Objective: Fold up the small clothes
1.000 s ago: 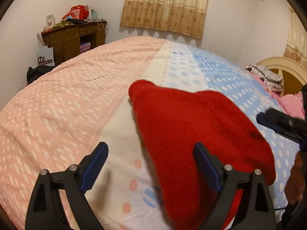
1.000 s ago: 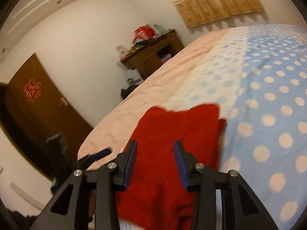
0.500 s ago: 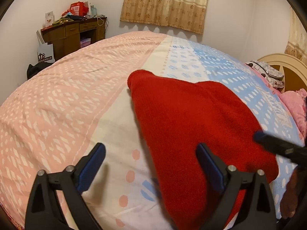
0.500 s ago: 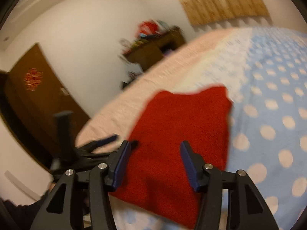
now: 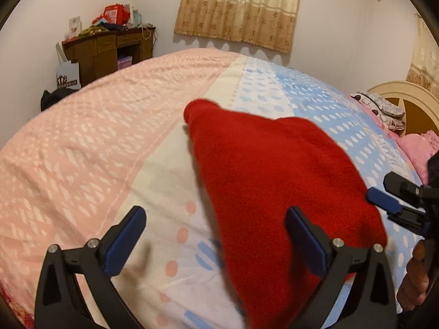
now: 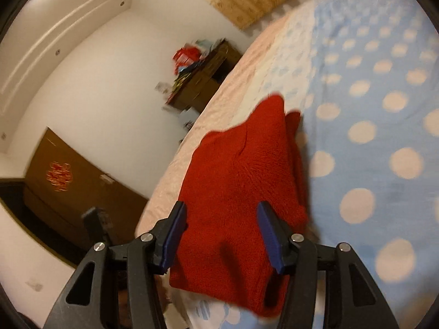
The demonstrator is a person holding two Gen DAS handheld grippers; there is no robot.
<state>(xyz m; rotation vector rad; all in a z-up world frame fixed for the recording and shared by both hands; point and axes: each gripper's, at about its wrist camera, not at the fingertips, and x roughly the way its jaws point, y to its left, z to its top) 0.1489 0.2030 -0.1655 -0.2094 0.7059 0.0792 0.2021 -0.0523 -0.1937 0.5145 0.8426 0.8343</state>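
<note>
A red knitted garment lies folded on the bed, on the seam between the cream and blue parts of the cover. It also shows in the right wrist view. My left gripper is open and empty above its near left edge. My right gripper is open and empty, hovering just above the garment's near end with the jaws spread either side. The right gripper also shows at the right edge of the left wrist view.
The bed cover is pink on the left and blue with dots on the right. A wooden desk with clutter stands by the far wall. Pillows and a headboard are at the right. A brown door is at the left.
My right gripper has opened wider and rolled, tilting its view. The left gripper has shifted only slightly. The garment stays on the bed.
</note>
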